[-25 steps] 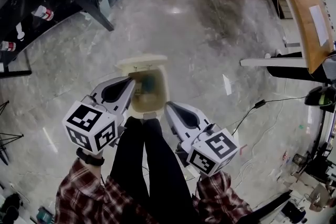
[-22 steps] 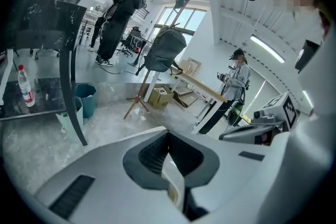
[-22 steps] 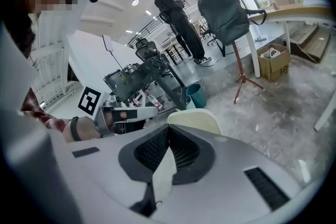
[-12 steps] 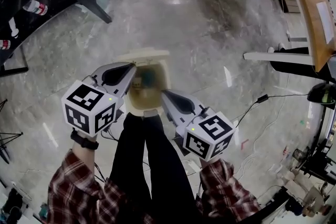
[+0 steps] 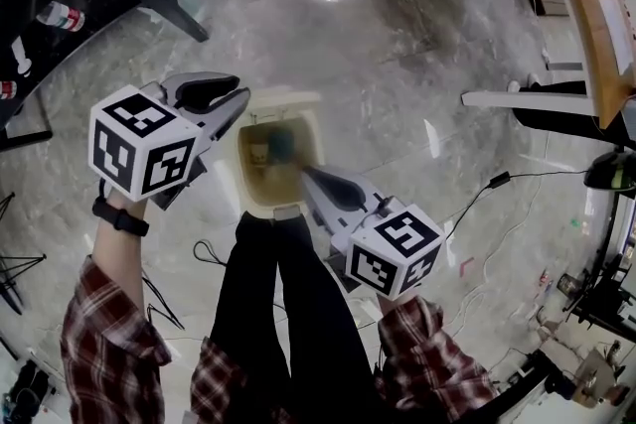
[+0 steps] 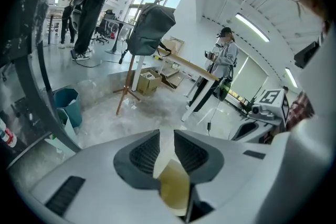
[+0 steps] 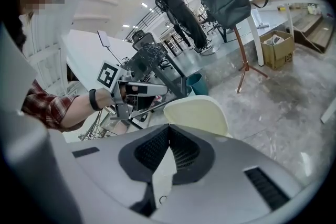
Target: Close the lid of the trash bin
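Your trash bin [image 5: 244, 169] and its lid [image 7: 197, 113] are smooth, matt cream plastic. The floor [image 5: 378, 55] is glossy, veined stone. The left gripper [image 5: 237, 104] and right gripper [image 5: 308, 176] have satin grey plastic shells, and their fingers [image 6: 142, 152] are lined with ribbed black pads. At 2 o'clock there is a smooth wooden surface [image 5: 586, 5].

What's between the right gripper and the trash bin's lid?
Only the open mouth of the trash bin, with rubbish down inside. The head view shows the right gripper over the opening's right side and the lid raised at the far edge.
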A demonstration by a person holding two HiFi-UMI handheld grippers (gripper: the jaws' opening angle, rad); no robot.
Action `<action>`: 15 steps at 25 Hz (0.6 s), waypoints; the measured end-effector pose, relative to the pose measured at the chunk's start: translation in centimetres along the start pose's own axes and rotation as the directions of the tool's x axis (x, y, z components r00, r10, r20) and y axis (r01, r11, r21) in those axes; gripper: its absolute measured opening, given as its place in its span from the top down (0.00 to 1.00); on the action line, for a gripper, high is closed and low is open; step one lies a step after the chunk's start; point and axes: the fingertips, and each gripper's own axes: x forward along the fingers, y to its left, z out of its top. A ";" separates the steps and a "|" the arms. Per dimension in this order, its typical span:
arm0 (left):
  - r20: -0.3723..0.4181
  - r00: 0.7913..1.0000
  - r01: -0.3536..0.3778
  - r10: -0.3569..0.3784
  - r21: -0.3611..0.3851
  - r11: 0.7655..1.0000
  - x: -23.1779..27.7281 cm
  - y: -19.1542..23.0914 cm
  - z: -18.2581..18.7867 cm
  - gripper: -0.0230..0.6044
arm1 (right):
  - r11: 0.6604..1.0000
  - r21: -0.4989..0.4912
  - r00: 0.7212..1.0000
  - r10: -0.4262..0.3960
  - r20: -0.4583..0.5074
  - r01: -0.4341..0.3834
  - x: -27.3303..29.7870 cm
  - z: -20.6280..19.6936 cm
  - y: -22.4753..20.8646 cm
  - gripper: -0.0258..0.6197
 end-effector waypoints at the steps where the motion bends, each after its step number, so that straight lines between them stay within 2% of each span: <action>1: -0.022 1.000 0.021 -0.021 0.010 1.000 0.3 -0.1 -0.1 0.83 | 1.000 0.006 1.000 -0.002 0.001 0.002 -0.1 -0.1 -0.1 0.94; 4: -0.118 0.990 0.084 -0.077 0.053 0.995 1.4 -0.2 -0.9 0.82 | 1.000 0.019 1.000 -0.005 0.003 0.005 -0.2 -0.3 -0.1 0.94; 8: -0.242 0.964 0.134 -0.110 0.084 0.987 2.8 0.0 -2.7 0.83 | 1.000 0.027 1.000 -0.003 0.000 0.003 -0.1 -0.9 0.1 0.94; 15: -0.309 0.928 0.223 -0.207 0.016 0.975 3.0 -1.6 -4.3 0.83 | 0.998 0.058 1.000 -0.011 0.009 0.010 -0.6 -1.7 0.1 0.94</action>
